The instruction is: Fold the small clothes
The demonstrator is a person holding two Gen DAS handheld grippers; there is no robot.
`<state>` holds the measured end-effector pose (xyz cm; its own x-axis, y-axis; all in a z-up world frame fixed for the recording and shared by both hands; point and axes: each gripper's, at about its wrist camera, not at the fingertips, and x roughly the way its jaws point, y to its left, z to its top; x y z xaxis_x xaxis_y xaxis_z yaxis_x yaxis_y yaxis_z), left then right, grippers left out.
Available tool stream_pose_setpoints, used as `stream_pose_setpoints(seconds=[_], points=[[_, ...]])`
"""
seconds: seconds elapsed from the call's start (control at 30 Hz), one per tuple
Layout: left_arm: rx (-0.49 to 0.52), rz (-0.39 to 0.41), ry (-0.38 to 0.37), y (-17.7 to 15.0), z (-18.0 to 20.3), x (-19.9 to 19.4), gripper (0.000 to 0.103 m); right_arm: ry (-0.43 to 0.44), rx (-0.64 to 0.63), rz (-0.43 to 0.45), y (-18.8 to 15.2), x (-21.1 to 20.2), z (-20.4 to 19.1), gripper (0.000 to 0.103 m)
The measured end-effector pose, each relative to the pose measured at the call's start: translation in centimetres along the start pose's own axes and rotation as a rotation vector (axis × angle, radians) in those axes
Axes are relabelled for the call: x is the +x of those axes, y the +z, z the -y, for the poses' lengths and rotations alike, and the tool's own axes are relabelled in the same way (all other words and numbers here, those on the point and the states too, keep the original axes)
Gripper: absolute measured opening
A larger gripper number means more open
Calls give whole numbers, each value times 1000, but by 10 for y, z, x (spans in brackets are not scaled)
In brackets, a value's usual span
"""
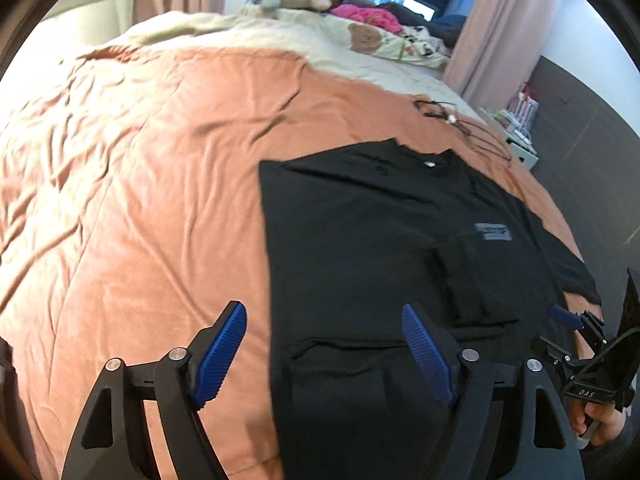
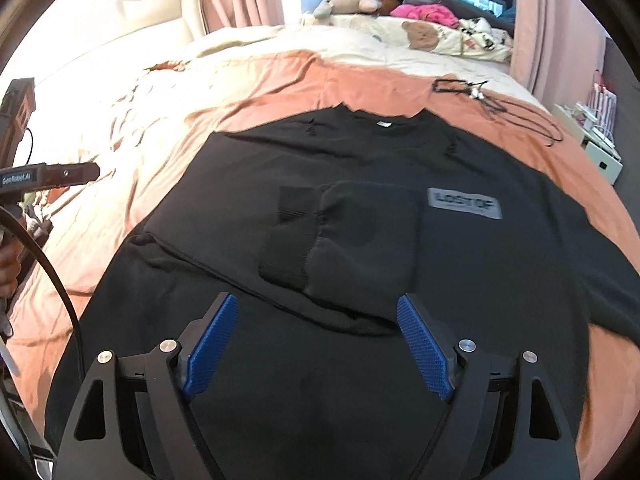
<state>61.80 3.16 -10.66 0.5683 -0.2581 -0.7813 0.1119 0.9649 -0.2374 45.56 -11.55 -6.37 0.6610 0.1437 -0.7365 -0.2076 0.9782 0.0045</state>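
A black sweatshirt (image 2: 360,168) with a grey chest label (image 2: 464,203) lies flat on the orange bedcover (image 2: 360,80), collar away from me. One sleeve is folded across its front, the ribbed cuff (image 2: 286,236) near the middle. My right gripper (image 2: 318,344) hovers open over the lower part of the shirt, nothing between its blue pads. In the left wrist view the same sweatshirt (image 1: 380,232) fills the right half. My left gripper (image 1: 324,352) is open above its left edge, one pad over the orange bedcover (image 1: 140,200). The right gripper (image 1: 576,320) shows at the far right.
Stuffed toys (image 2: 352,0), a pink cloth (image 2: 428,12) and a patterned pillow (image 2: 440,40) lie at the head of the bed. A black cable (image 2: 500,108) lies beyond the collar. Pink curtains (image 2: 552,20) and a small white cabinet (image 2: 600,156) stand to the right.
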Motion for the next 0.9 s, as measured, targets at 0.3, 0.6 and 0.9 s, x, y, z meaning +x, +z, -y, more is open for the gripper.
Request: stream_pose_setpoints(seconds=[0.3,0.6,0.9], points=[[-61,-25,9,-13,-43,14,78,-13,9,-90,43,79,-21,81],[-77,-21,36,-16,-64,12,77,-155,-56,-194,61,152,-42,81],[-64,-17,37,-13,-50,17,77,-123,-15,-163,69,142,-11,14]])
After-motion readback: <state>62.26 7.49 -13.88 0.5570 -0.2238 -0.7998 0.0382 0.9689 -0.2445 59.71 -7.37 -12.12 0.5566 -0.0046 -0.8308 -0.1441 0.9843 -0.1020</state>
